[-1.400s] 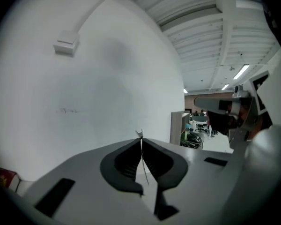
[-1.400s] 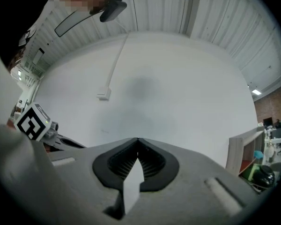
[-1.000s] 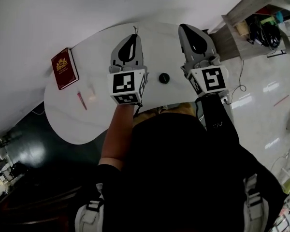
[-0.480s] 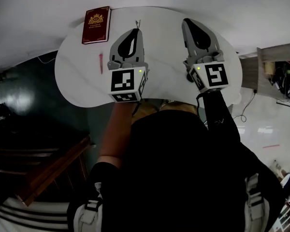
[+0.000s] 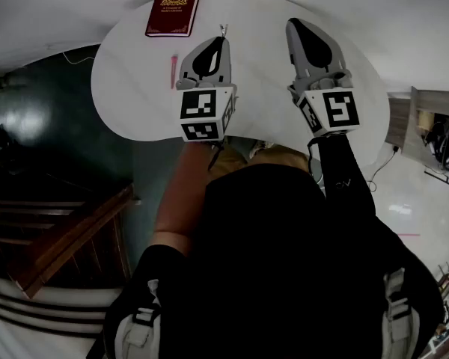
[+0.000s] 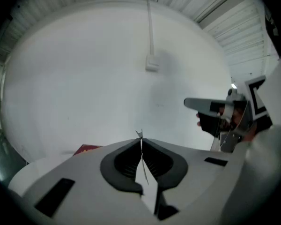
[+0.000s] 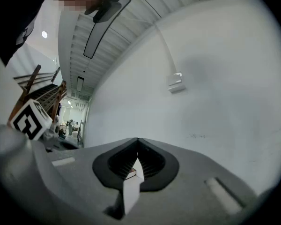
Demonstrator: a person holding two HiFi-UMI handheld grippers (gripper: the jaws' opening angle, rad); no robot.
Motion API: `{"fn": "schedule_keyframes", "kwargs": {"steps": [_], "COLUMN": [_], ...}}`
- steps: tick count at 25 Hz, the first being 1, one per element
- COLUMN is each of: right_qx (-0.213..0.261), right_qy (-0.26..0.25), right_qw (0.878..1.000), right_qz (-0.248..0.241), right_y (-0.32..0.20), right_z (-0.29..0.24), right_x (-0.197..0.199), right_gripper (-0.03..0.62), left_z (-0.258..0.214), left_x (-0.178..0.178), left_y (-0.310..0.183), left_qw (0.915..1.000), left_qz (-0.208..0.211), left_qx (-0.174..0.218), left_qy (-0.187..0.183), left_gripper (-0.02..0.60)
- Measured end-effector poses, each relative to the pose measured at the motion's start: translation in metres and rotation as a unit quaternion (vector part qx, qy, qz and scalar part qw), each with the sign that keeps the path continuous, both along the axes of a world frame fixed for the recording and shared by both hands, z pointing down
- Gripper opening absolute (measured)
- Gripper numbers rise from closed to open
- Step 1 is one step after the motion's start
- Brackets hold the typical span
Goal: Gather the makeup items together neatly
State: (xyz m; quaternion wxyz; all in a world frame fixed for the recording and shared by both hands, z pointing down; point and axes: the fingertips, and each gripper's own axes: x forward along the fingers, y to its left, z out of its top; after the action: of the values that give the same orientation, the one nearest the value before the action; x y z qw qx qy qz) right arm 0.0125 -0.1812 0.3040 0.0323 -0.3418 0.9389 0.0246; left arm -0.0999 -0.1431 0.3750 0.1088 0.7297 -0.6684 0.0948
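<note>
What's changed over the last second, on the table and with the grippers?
Both grippers swung across the white table with the person's turn: the red book and pink stick, off to the left before, now lie near the left gripper. The black round item once between the grippers no longer shows. Nothing taken or let go. Unchanged: left gripper and right gripper shut, empty; book and stick lie as before.

Indoor workspace, maybe lab: white table point(image 5: 135, 88), wooden stairs point(image 5: 67, 234), glossy floor point(image 5: 408, 200), cluttered shelf point(image 5: 399, 122).

Red booklet point(image 5: 173, 10), pink stick point(image 5: 173, 71), white table point(image 5: 127, 92)
</note>
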Motion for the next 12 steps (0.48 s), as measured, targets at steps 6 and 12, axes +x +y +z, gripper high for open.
{"fn": "schedule_keyframes", "kwargs": {"steps": [6,12], "right_qx": [-0.012,-0.022], "right_qy": [0.024,0.041], "right_qw": [1.000,0.999], "right_qz": [0.010,0.026], "right_y": [0.002,0.005], "right_z": [0.019,0.031], "right_x": [0.004,0.014], "right_gripper": [0.005,0.005], "left_z": [0.117,0.200], "left_x": [-0.015,-0.026], "left_y": [0.005,0.018], "left_qw": [0.9910,0.9735], "left_qz": [-0.004,-0.014], "left_qx": [-0.134,-0.228], "left_qy": [-0.009,0.010], "left_gripper": [0.017,0.017]}}
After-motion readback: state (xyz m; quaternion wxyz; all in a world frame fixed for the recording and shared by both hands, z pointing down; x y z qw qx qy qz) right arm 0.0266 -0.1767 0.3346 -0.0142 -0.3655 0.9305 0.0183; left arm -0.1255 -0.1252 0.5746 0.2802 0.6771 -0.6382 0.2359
